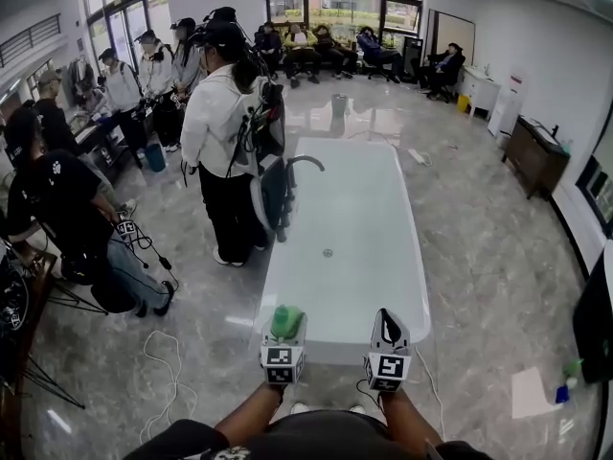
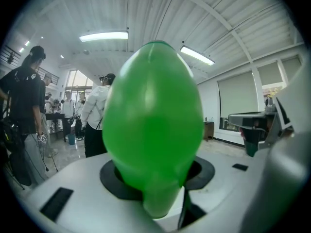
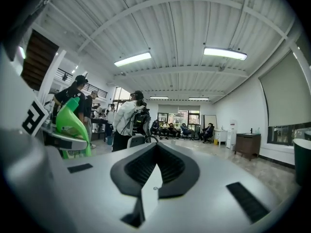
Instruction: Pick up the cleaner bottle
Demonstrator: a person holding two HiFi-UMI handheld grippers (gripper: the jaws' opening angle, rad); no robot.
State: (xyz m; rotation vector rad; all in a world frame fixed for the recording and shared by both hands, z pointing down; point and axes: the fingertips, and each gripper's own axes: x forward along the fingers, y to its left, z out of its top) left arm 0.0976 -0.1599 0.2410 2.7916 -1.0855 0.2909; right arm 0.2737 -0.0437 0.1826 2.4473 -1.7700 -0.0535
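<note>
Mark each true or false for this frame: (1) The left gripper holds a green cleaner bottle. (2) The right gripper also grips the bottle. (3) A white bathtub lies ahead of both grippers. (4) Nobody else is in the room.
1. True. The left gripper has its fingers closed on the green cleaner bottle.
2. False. The right gripper has nothing between its fingers, which are together; the bottle is in the left gripper alone.
3. True. The white bathtub stretches away in front of them, with a faucet on its left rim.
4. False. A standing person is beside the tub with others nearby, and seated people line the far wall.
</note>
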